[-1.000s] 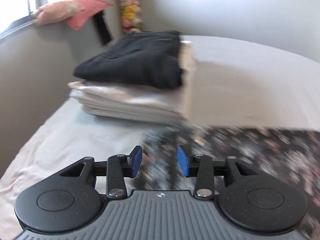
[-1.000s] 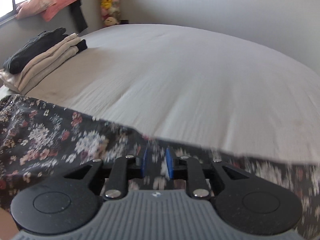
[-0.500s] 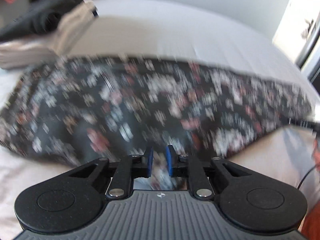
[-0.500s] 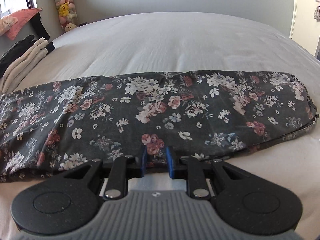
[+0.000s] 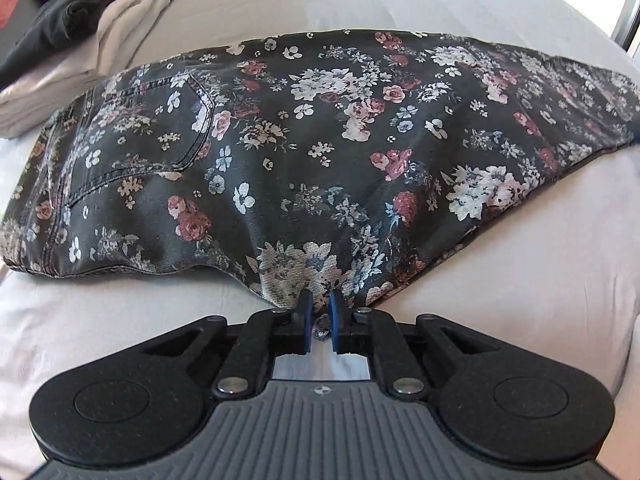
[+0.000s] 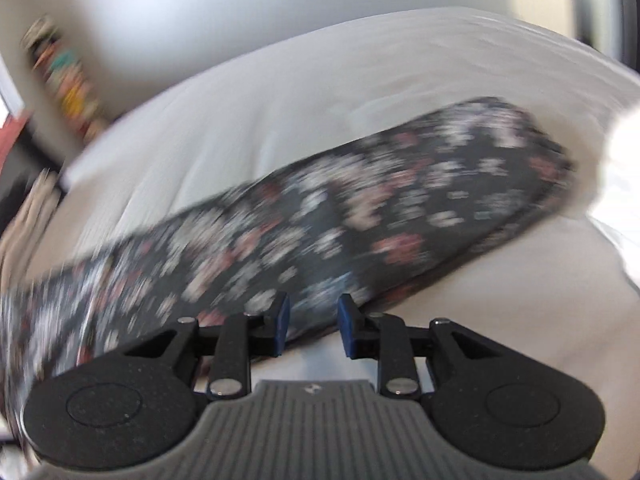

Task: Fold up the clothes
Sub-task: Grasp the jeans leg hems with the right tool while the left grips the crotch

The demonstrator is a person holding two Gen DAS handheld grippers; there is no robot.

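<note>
Left wrist view: floral trousers (image 5: 320, 140), dark fabric printed with white, pink and red flowers, lie folded lengthwise across the pale bed sheet (image 5: 120, 320). The waist end with a stitched back pocket (image 5: 160, 128) sits at the left; the leg end runs out to the right edge of the view. The left gripper (image 5: 319, 312) has just been closing, and its blue pads now stand narrow, pinching the near edge of the trousers, which bunches up into a small peak between them. A scrap of the fabric shows in the slot behind the pads. At the upper left, a stack of folded clothes (image 5: 80, 40) rests on the sheet just beside the waist end, with beige and cream pieces below and a dark garment (image 5: 68, 12) on top.

Right wrist view: the picture is heavily blurred and tilted. The floral trousers (image 6: 320, 220) run as a long band from lower left to upper right over the bed sheet (image 6: 280, 100). The right gripper (image 6: 312, 320) has just been opening; its pads stand moderately apart at the near edge of the trousers. Fabric shows beyond and partly within the gap, but neither pad can be seen pressing on it. A grey wall (image 6: 160, 20) stands behind the bed, with a blurred column of colourful objects (image 6: 68, 80) against it at the left. The stack of folded clothes (image 6: 24, 216) is only just visible at the left edge.
</note>
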